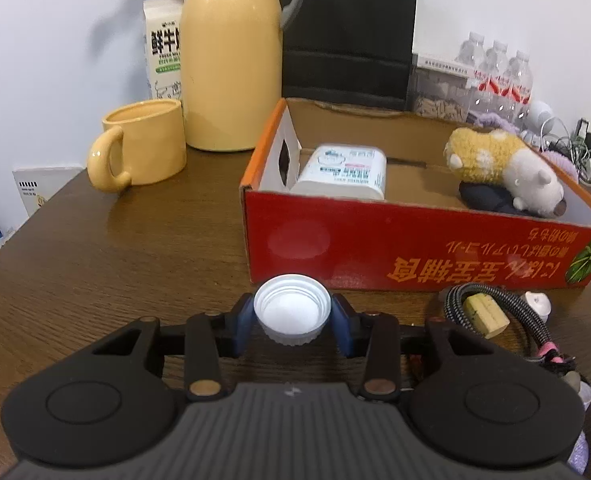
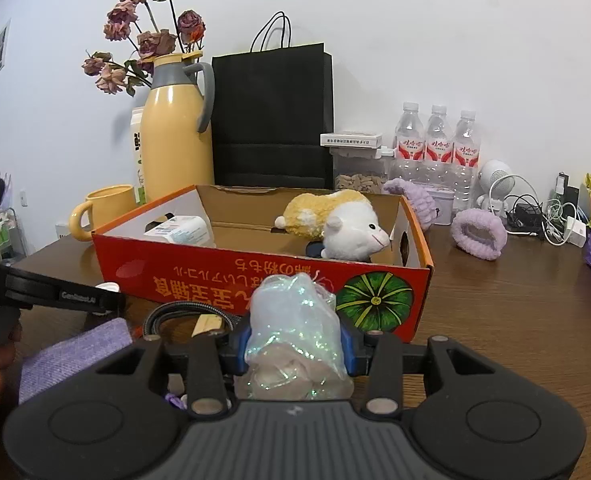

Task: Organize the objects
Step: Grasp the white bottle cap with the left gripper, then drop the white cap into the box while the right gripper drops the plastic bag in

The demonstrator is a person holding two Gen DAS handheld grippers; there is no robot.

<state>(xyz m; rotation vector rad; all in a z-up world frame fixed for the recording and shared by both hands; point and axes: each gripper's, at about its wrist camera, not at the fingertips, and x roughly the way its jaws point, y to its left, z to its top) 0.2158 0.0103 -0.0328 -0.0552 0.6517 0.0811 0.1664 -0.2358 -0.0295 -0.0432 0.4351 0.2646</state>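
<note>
White bottle cap (image 1: 292,309), open side up, sits clamped between the left gripper (image 1: 292,322) pads; the right gripper (image 2: 295,344) pinches a shiny plastic bag (image 2: 295,332). Just beyond both lies the red cardboard box (image 1: 375,248), which already holds a white packet (image 1: 343,174) at its left and a plush toy (image 1: 503,168) at its right.

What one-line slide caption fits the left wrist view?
Left gripper pinching a white bottle cap on the wooden table, facing the red cardboard box.
</note>
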